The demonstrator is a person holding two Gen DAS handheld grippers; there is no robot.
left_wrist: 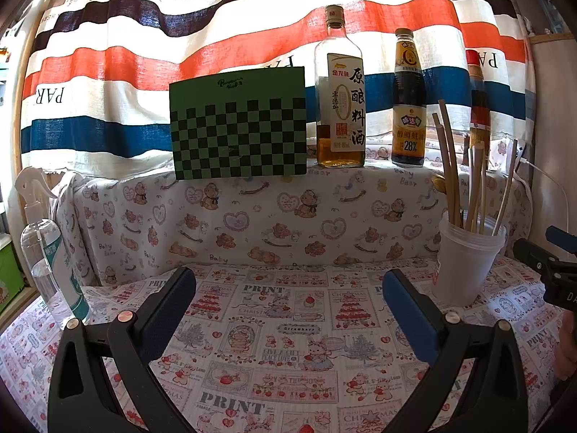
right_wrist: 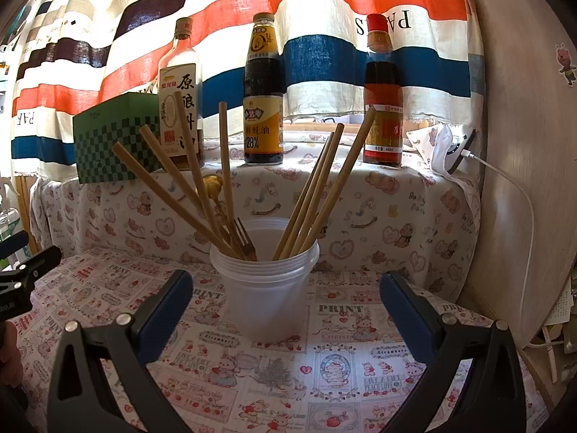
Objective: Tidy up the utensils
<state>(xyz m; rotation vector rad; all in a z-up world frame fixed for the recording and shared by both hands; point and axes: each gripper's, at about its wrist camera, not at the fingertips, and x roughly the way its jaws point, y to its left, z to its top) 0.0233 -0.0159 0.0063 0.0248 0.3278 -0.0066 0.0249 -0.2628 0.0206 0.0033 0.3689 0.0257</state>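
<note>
Chopsticks (right_wrist: 202, 173) upright in cup (right_wrist: 265, 288)

Green chk'd board (left_wrist: 238, 124), white cup (right_wrist: 265, 288)

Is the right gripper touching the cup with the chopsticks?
Apart. The right wrist view shows tablecloth between the cup and both fingers of the open right gripper.

Table (left_wrist: 288, 353) covered in a white cloth printed with red Christmas pictures and the word PRINT. On it, a translucent plastic cup (right_wrist: 265, 288) holding wooden chopsticks (right_wrist: 317, 195) and a fork (right_wrist: 245, 240), and at the far left edge a clear spray bottle (left_wrist: 47, 252). Behind, a raised ledge (left_wrist: 252, 213) draped in teddy-bear cloth, bearing a green checkered board (left_wrist: 239, 124) and three sauce bottles (right_wrist: 263, 93).
</note>
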